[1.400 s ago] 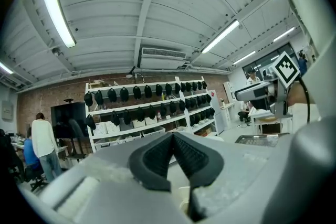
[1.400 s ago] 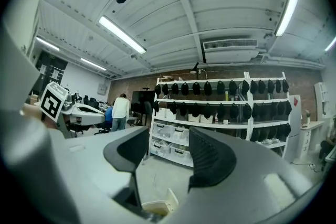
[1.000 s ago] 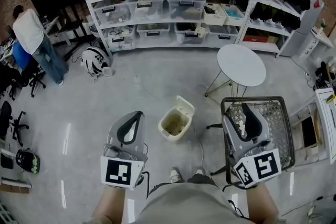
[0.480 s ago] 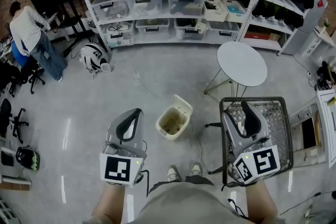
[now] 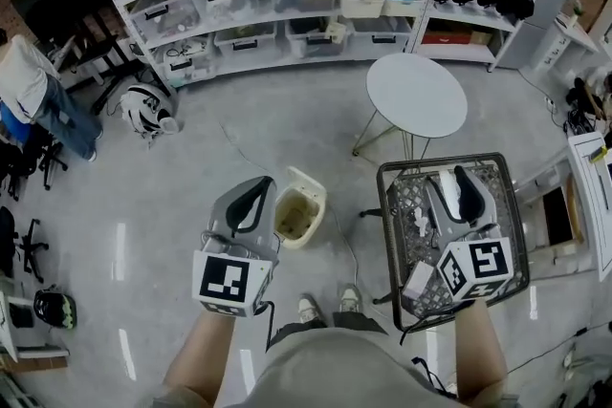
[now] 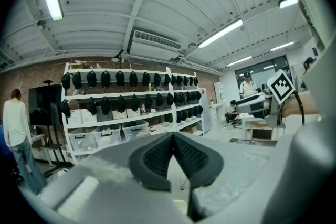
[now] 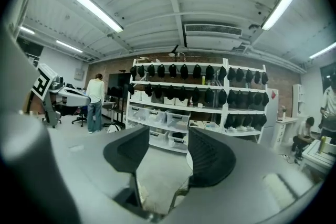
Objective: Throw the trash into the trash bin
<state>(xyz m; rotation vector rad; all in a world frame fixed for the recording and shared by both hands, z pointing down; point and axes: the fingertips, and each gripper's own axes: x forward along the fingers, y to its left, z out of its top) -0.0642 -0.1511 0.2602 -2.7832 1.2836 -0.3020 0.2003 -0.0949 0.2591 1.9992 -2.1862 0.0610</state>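
Grey floor below me, shelves (image 5: pixel 287 5) of bins along the back wall, a round white table (image 5: pixel 417 96) ahead. The trash bin (image 5: pixel 299 217) stands open on the floor, showing just right of my left claw (image 5: pixel 254 196), pads pressed together on nothing. My right claw (image 5: pixel 456 184) hangs over the black wire-mesh surface (image 5: pixel 384 205) on my right, jaws apart, nothing between them. White trash (image 5: pixel 419 223) lies in the mesh beneath it, crumpled paper I think, hard to tell from up here. A person (image 5: pixel 29 91) stands far left
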